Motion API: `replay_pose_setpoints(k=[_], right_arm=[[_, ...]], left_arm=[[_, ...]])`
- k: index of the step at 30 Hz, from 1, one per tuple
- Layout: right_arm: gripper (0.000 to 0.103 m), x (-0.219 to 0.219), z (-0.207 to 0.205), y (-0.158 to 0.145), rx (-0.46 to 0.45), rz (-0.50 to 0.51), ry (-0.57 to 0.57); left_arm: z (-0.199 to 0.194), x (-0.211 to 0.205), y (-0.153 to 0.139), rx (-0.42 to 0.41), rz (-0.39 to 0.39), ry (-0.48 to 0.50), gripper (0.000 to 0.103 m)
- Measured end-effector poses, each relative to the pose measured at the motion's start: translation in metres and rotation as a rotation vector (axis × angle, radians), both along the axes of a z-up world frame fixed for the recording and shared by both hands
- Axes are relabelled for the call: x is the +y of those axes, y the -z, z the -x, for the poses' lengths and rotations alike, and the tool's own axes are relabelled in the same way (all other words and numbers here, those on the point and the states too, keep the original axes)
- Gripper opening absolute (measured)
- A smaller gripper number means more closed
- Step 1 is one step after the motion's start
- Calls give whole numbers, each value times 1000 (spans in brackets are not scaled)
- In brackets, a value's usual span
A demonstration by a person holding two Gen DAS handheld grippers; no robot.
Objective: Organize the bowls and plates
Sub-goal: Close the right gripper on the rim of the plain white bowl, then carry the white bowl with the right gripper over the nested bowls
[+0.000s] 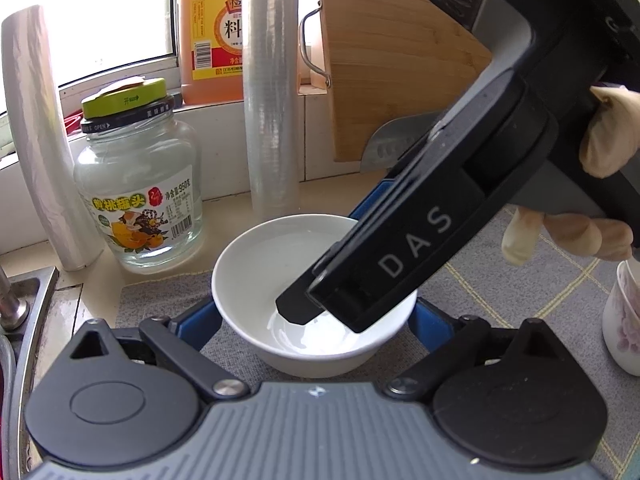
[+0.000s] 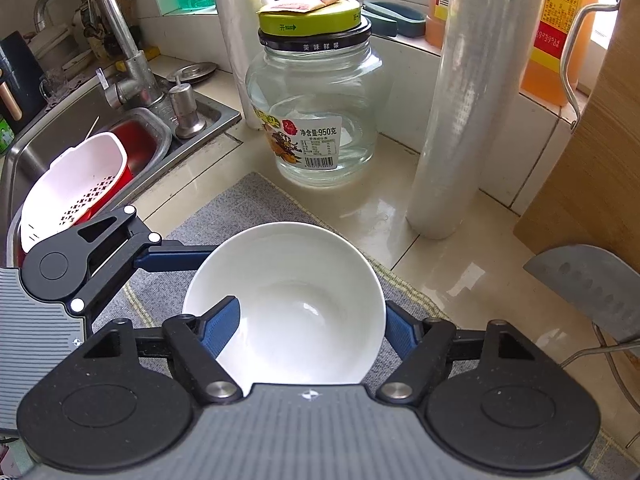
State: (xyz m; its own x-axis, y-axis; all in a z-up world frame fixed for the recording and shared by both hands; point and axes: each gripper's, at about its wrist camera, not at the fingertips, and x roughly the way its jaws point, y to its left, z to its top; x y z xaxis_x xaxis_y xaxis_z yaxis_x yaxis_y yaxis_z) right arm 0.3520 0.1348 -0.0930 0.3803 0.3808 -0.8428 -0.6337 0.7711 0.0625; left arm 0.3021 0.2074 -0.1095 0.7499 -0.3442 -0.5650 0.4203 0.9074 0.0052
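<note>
Kitchen counter of pale glossy stone (image 2: 448, 264) under a bright window; a grey woven mat (image 2: 248, 204) covers the near part, a steel sink (image 2: 32, 152) lies to one side. A plain white ceramic bowl (image 2: 288, 292) stands upright on the mat. Left gripper (image 1: 316, 322): jaws wide, blue fingers (image 1: 200, 326) either side of the bowl's outer wall; contact not resolvable, as the bowl hides the fingertips. Right gripper (image 2: 312, 328): one blue finger (image 2: 222, 326) inside the bowl against the near wall, the other (image 2: 400, 330) outside the rim; whether the pads press on the wall cannot be told. Gloved hand (image 1: 600, 168) on the right gripper's handle, cut off at the frame edge. Behind: clear glass jar with yellow-green lid (image 2: 316, 104), two rolls of cling film (image 2: 472, 100), bamboo cutting board (image 1: 400, 56), a cleaver blade (image 2: 592, 280) partly out of frame.
</note>
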Motion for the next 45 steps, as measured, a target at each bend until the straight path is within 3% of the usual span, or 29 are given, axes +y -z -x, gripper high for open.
replay_pose_setpoints(k=[19, 45], right_arm=[[81, -9, 17, -18, 49, -57, 36], [82, -47, 104, -54, 33, -109, 50]], left_arm=[[18, -2, -17, 27, -34, 23, 98], [95, -27, -56, 49, -55, 85, 98]])
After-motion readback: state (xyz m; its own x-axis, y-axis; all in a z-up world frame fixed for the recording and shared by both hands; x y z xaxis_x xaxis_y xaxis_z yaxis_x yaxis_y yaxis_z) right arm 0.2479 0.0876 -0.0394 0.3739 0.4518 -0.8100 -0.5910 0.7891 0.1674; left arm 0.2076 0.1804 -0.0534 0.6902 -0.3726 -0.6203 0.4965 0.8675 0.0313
